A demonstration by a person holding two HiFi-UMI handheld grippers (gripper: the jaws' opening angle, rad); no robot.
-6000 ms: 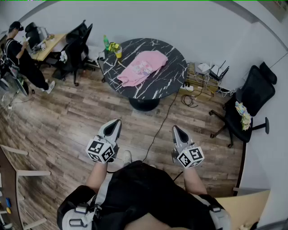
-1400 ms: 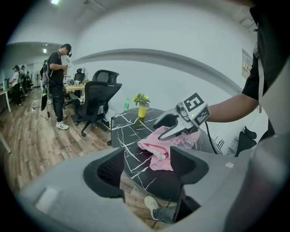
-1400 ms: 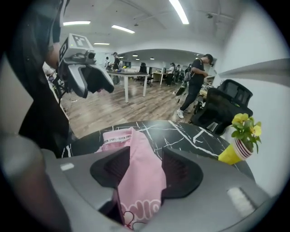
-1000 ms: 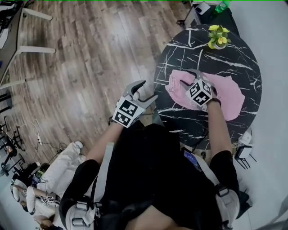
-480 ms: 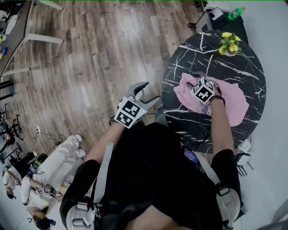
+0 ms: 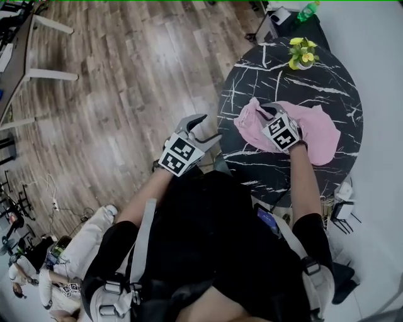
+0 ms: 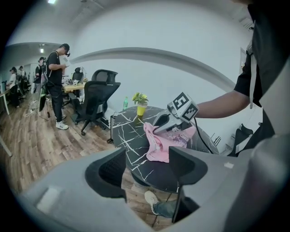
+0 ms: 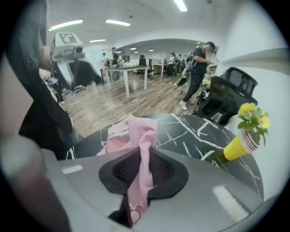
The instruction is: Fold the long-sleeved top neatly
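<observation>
The pink long-sleeved top (image 6: 315,129) lies crumpled on the round black marble table (image 6: 264,82). My right gripper (image 6: 267,111) points steeply down at the top's left edge. Its jaws have just been closing and now pinch a fold of pink fabric (image 8: 140,131), which bunches up above the right gripper (image 8: 142,174) and is raised off the table (image 8: 190,136). My left gripper (image 6: 204,127) hangs open over the floor, left of the table, with nothing between its fingers. The left gripper (image 7: 147,170) faces the top (image 7: 158,145) from a distance.
A yellow pot of flowers (image 6: 302,53) stands at the table's far edge, with a green bottle (image 6: 308,9) beyond it. A black office chair (image 7: 97,97) and a standing person (image 7: 56,77) are past the table. A desk (image 6: 38,38) stands at the far left.
The right gripper's jaws have closed on the top's left edge and lifted it slightly, bunching the fabric. The left gripper stays open in about the same place.
</observation>
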